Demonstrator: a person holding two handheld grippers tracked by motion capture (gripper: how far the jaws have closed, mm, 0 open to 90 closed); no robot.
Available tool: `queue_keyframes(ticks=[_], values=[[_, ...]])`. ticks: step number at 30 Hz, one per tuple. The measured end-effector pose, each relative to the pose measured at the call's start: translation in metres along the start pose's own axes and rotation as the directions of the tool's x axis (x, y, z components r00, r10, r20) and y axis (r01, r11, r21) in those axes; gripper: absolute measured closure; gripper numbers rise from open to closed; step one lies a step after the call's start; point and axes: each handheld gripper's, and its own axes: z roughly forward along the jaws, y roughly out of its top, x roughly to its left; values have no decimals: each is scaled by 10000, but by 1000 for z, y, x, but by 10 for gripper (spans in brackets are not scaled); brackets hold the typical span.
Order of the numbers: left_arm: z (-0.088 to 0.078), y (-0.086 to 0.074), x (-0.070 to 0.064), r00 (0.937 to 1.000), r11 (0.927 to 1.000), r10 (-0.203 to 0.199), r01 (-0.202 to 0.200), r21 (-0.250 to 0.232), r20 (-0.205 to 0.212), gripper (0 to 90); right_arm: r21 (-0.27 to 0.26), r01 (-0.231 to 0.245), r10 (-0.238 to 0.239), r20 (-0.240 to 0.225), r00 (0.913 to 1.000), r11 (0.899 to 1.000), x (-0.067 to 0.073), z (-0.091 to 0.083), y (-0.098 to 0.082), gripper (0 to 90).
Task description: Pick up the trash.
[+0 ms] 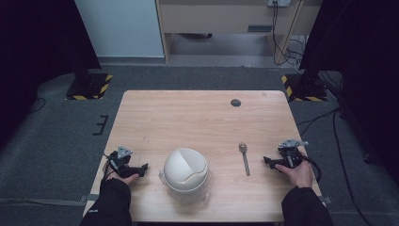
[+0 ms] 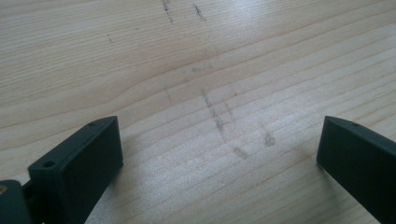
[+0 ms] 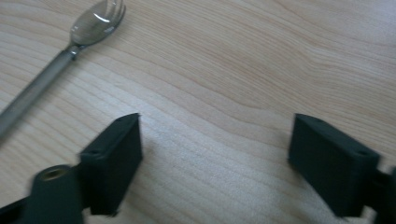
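A white domed lidded container [image 1: 185, 170] in clear wrapping sits near the front middle of the wooden table [image 1: 197, 117]. To its right lies a metal spork [image 1: 244, 158], head pointing away from me; its head and handle also cross the upper left of the right gripper view as the spork [image 3: 70, 44]. My left gripper [image 1: 141, 168] rests on the table left of the container, jaws wide apart over bare scuffed wood [image 2: 219, 121]. My right gripper [image 1: 267, 161] rests right of the spork, open, its left fingertip [image 3: 122, 154] a short way from the handle. Nothing lies between either pair of jaws.
A small dark round grommet [image 1: 235, 102] sits near the table's far edge. Grey carpet surrounds the table, with black stand bases marked by yellow stripes [image 1: 89, 87] at the far corners and cables [image 1: 339, 141] on the right.
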Motion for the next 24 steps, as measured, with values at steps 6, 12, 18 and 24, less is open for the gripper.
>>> queue_keyframes(ticks=[6, 12, 18, 24], values=[[0, 0, 0, 9999, 9998, 170, -170, 57, 28, 0, -795, -395, 416, 261, 9988, 9961, 5, -12, 8, 264], [-1, 0, -1, 9997, 9997, 220, -221, 123, 86, 0, -2367, -631, 588, -252, 9980, 9695, 14, -31, 23, 241], [-1, 1, -2, 9994, 9992, 314, -319, 248, 170, 0, -3543, -361, 243, -376, 9990, 9344, 18, -52, 38, 211], [-1, 2, -2, 9994, 9991, 304, -309, 297, 152, 0, -4160, -369, 177, -500, 9986, 9086, 22, -72, 50, 182]])
